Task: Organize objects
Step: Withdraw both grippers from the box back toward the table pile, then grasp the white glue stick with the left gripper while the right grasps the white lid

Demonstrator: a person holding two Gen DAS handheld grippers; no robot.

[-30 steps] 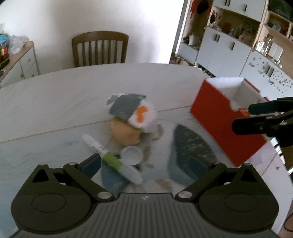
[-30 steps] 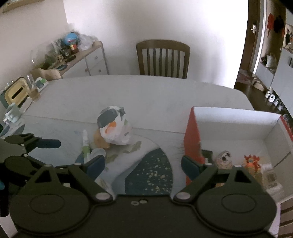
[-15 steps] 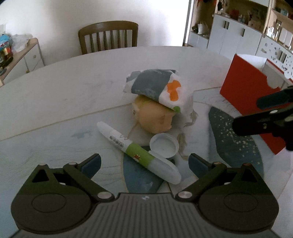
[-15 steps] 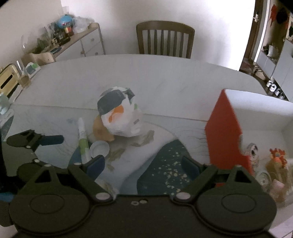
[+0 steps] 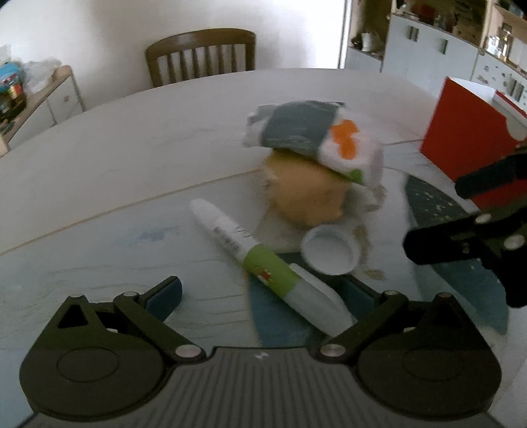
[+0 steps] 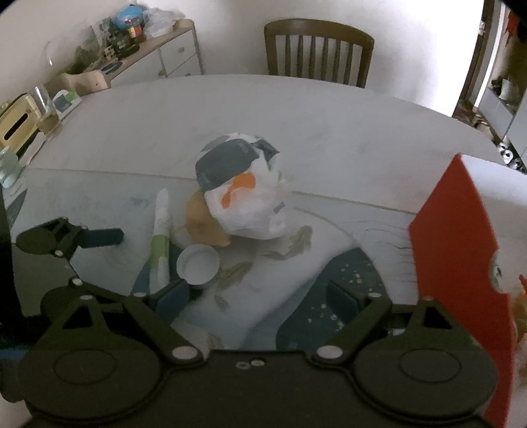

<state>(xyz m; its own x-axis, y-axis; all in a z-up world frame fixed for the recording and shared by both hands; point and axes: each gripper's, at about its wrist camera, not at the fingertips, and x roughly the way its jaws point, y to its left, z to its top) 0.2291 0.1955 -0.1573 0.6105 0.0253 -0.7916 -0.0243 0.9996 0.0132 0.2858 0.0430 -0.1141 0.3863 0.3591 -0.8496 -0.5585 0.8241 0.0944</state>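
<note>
Left gripper [image 5: 260, 293] jaws spread wide, right gripper [image 6: 263, 296] likewise

- A pale tabletop [image 6: 296, 108] with faint wood grain fills the middle of both views, its far edge curved.
- A dark wooden chair [image 6: 318, 49] with a slatted back stands at the far side, against a plain white wall [image 5: 98, 29].
- At the left, a low sideboard [image 6: 158, 56] with white drawers and a wooden top carries clutter, among it a small globe [image 6: 129, 15] and a plastic bag.
- At the right of the left wrist view stand white cabinets [image 5: 428, 49] with open wooden shelves above.
- A dark doorway [image 6: 504, 66] opens at the right of the right wrist view.
- The light is dim and soft.
</note>
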